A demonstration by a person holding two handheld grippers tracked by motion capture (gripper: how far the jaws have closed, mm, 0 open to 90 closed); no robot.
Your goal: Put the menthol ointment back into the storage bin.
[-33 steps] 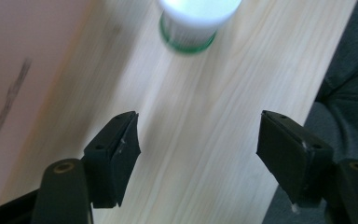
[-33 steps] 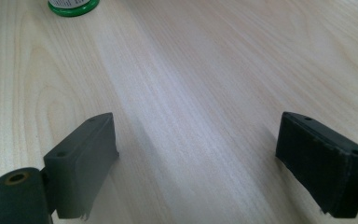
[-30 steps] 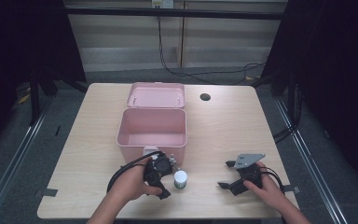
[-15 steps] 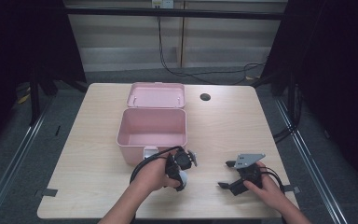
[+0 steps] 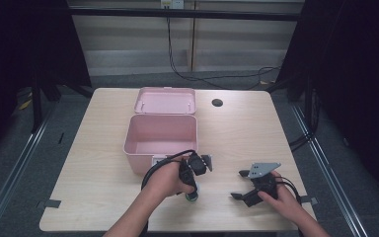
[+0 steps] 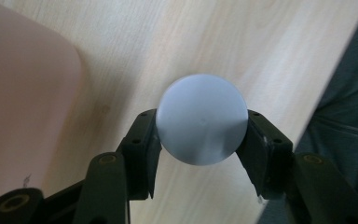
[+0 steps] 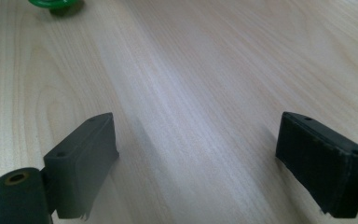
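Left hand-held gripper (image 6: 200, 135) closed on a small bottle with a white round cap (image 6: 201, 119), one black jaw pressing each side of the cap, pointing down at the tabletop (image 5: 98, 168). In the high view, same hand-held gripper (image 5: 191, 190) just in front of the open pink box (image 5: 160, 136), near its front right corner, with the bottle's green base (image 5: 192, 197) showing under the hand. Right hand-held gripper (image 7: 209, 154) wide open, holding nothing, jaws low over bare wood; seen from above (image 5: 242, 185) near the front right of the tabletop, well apart from the bottle
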